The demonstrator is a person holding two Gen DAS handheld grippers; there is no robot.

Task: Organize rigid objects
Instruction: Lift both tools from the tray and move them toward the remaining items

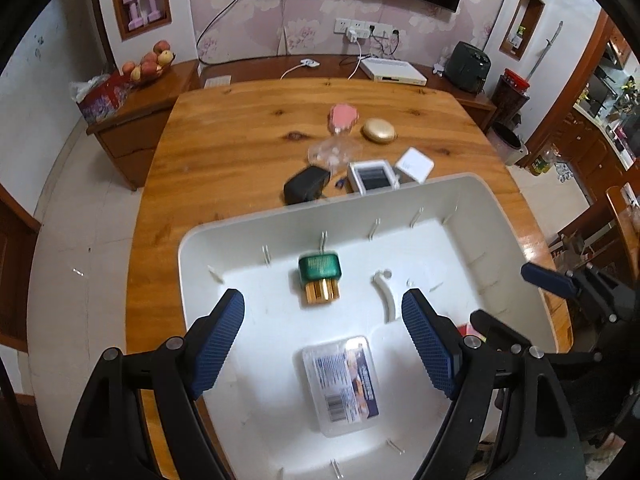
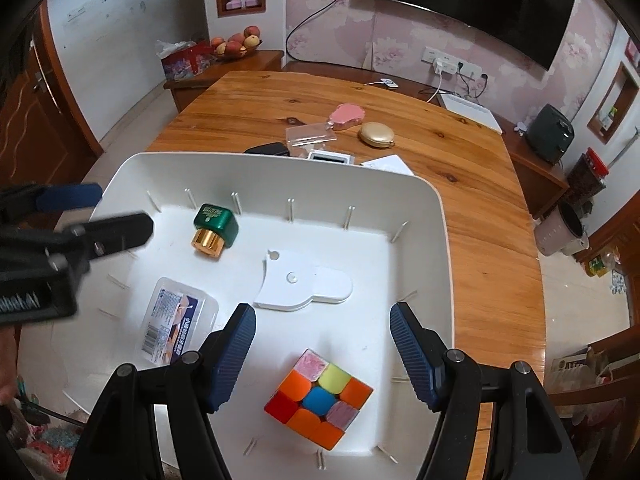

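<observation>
A white plastic bin [image 1: 496, 216] [image 2: 436, 216] sits on the wooden table. Inside lie a green and gold bottle [image 1: 320, 274] [image 2: 214, 230], a clear labelled box [image 1: 342, 384] [image 2: 176, 322], a white flat piece [image 2: 304, 280] [image 1: 384, 292] and a colourful puzzle cube [image 2: 318, 398]. My left gripper [image 1: 322, 344] is open and empty above the bin, over the clear box. My right gripper [image 2: 322, 360] is open and empty above the cube. Beyond the bin lie a black adapter [image 1: 306, 184], a white framed device [image 1: 372, 176], a white square box [image 1: 414, 164], a gold compact [image 1: 378, 130] [image 2: 376, 134], a pink item [image 1: 343, 116] [image 2: 346, 115] and a clear bag [image 1: 330, 152] [image 2: 310, 134].
The wooden table [image 1: 224, 152] [image 2: 472, 200] has bare surface at the far end. A sideboard with a fruit bowl [image 1: 150, 65] stands behind. A white bucket [image 2: 562, 230] stands on the floor at right.
</observation>
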